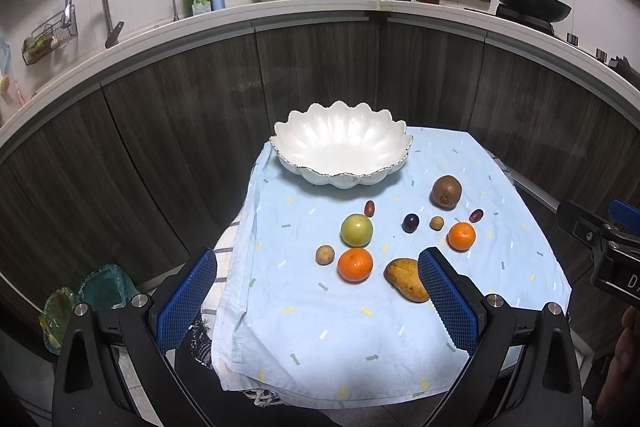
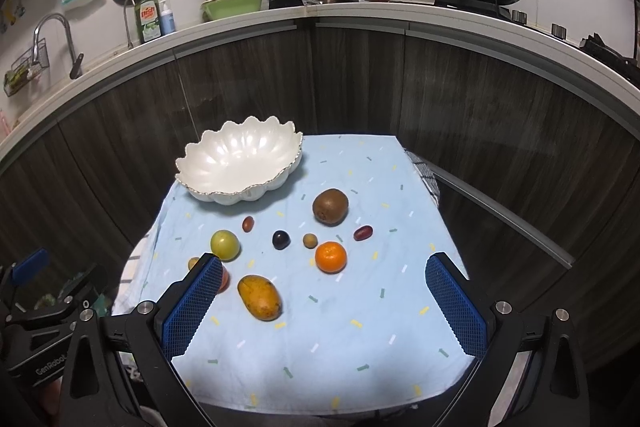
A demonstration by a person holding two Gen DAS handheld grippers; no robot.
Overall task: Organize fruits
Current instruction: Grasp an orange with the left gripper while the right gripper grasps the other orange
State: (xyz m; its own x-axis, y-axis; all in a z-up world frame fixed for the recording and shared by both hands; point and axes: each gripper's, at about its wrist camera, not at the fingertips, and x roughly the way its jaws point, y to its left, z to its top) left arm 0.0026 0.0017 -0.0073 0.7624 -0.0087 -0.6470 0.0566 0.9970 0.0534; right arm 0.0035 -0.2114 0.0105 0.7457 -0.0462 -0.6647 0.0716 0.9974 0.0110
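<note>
On the cloth-covered surface (image 2: 320, 355), fruits spread loose in front of an empty white scalloped bowl (image 2: 240, 163), likely the place meant to gather them. Nearest the bowl, a small red grape (image 2: 248, 224); beside it a green apple (image 2: 225, 245), a dark plum (image 2: 281, 240), a small tan fruit (image 2: 310, 240) and an orange (image 2: 330, 257). Further right, a kiwi (image 2: 330, 206) and a second red grape (image 2: 363, 232). Closest to the cameras, a mango (image 2: 260, 297), lying on its side, well apart from the bowl. Another orange (image 1: 355, 264) and a small brown fruit (image 1: 325, 254) in the left view, touching nothing.

Left tool (image 1: 318, 291) held low over the near edge, jaws wide apart, gripping nothing, the mango just inside its right pad. Right tool (image 2: 324, 299) likewise spread wide and empty, aimed at mango and orange. Probably poised so for a first pick.

Nothing between fruits and bowl but open cloth; only the raised fluted rim to clear. Behind, dark cabinet fronts (image 2: 360, 87) and a crowded kitchen counter (image 2: 280, 13), well out of the way
</note>
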